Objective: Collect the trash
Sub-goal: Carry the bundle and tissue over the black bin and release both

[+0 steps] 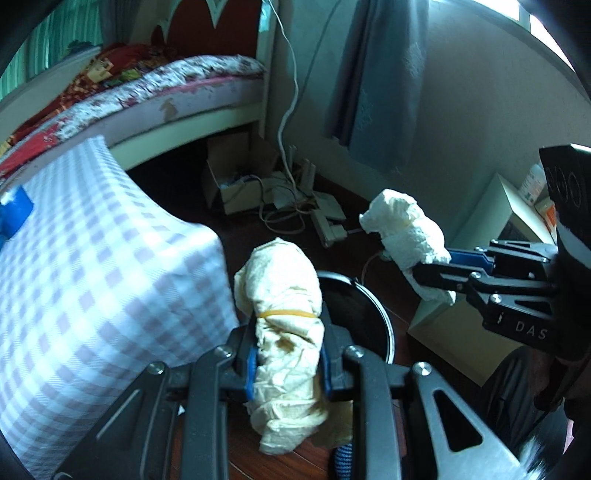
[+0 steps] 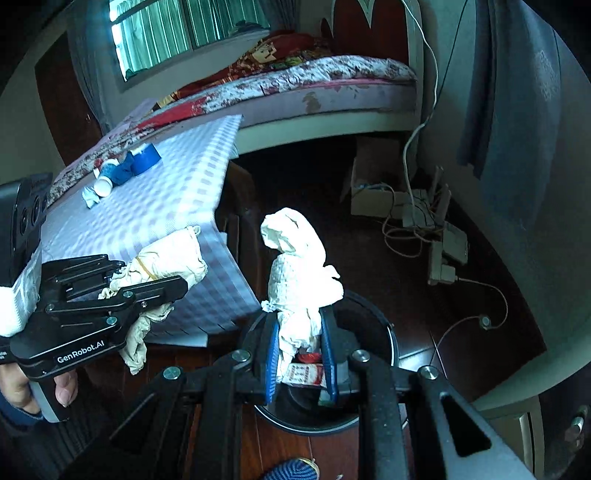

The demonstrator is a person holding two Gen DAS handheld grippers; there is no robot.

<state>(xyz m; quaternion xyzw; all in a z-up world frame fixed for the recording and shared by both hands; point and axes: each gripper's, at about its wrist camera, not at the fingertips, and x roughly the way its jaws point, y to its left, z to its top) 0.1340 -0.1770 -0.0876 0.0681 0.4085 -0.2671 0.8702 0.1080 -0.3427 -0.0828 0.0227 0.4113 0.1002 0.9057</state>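
We have both tongs clamped shut, the left gripper (image 1: 286, 363) on a rubber-banded yellowish wad (image 1: 282, 306) and the right gripper (image 2: 301, 354) on a white paper-towel wad (image 2: 301, 273), above the round bin (image 2: 388, 332), so releasing off-centre could drop either onto the floor (image 2: 424, 314).

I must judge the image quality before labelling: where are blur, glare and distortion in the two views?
Left wrist view: the checkered tablecloth is smeared and overexposed, the bed edge bows with fisheye, and the yellowish paper wad in the left tongs is fairly sharp. Right wrist view: the window glares teal-white, corners go black, the floor is dim.
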